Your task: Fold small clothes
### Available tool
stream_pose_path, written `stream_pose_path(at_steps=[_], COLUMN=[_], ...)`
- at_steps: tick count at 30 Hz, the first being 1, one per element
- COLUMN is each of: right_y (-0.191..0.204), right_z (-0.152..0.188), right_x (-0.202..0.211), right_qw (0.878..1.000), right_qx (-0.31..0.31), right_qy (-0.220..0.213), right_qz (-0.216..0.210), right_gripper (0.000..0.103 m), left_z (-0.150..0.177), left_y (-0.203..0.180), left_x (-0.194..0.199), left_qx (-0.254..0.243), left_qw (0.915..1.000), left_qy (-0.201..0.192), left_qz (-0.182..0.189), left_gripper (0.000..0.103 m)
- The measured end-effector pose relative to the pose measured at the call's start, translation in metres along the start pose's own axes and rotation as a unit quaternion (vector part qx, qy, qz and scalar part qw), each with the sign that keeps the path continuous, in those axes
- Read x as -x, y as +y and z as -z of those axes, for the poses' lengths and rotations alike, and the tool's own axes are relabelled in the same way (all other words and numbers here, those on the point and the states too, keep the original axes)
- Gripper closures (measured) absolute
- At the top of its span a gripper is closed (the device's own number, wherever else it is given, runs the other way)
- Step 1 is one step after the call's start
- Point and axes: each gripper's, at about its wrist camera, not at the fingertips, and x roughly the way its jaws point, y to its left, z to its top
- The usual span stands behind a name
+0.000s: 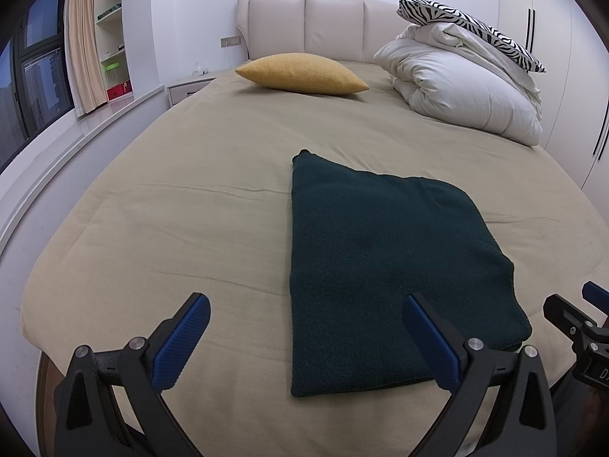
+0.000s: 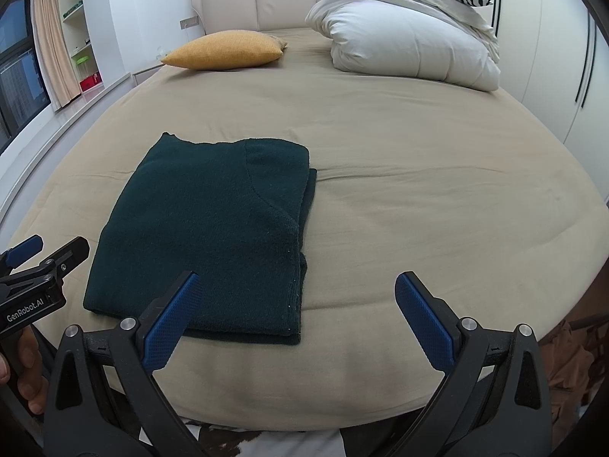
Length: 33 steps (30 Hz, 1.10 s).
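We hold the left hand-held gripper (image 1: 306, 337) and right hand-held gripper (image 2: 295, 316) apart, empty, above the bed (image 2: 418, 198). The folded dark-green knit sweater (image 2: 205, 236) looks soft and floppy; we'd pinch its near corners.

A folded sweater (image 2: 213, 236) lies on the bed (image 2: 418, 190), near its front edge. Behind it, by the headboard (image 1: 304, 23), a cushion (image 1: 302, 73) lies left of a piled duvet (image 1: 464, 91), apparently topped by a pillow (image 1: 468, 26).
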Motion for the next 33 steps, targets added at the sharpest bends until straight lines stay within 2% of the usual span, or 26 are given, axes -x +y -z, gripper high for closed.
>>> stream_pose_path(at_steps=[33], right_y=[-0.0012], right_z=[0.0042], right_x=[0.0007], right_qw=[1.000], right_qx=[0.001], right_qy=[0.003], right_qz=[-0.006], right_gripper=[0.000], left_z=[0.0060], left_y=[0.0082], left_x=[-0.0034], left_qx=[0.004], left_qw=[0.9999], left_qy=[0.008], left_qz=[0.006], left_gripper=[0.000])
